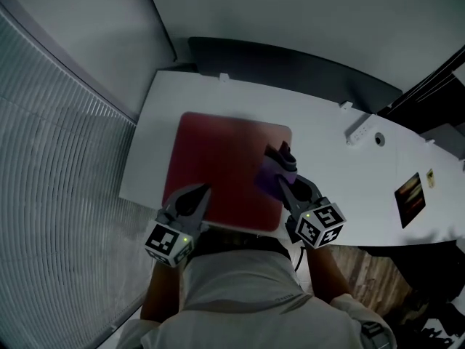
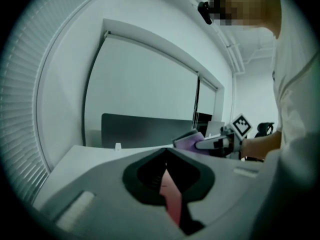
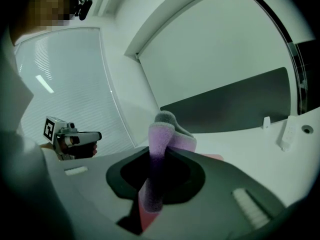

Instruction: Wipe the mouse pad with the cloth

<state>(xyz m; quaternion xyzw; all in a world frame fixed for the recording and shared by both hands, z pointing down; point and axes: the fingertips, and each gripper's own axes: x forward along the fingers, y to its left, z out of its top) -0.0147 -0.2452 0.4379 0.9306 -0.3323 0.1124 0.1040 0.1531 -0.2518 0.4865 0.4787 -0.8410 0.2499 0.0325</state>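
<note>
While the right gripper (image 1: 285,158) clamps the purple cloth (image 1: 267,177), the cloth sits at the red mouse pad's (image 1: 218,155) right edge.
Left gripper (image 1: 201,193) has its jaws together and empty, over the pad's near edge on the white desk (image 1: 327,140).

Mouse pad (image 1: 218,158): red, rectangular, flat on the white table (image 1: 330,147) before you.
Cloth (image 1: 269,174): purple, folded, pinched in your right gripper (image 1: 284,168), over the pad's right side.

White desk (image 1: 327,158) w/ pwr strip (image 1: 361,129), dark partition (image 1: 290,67) behind, blinds (image 1: 58,166) left.
</note>
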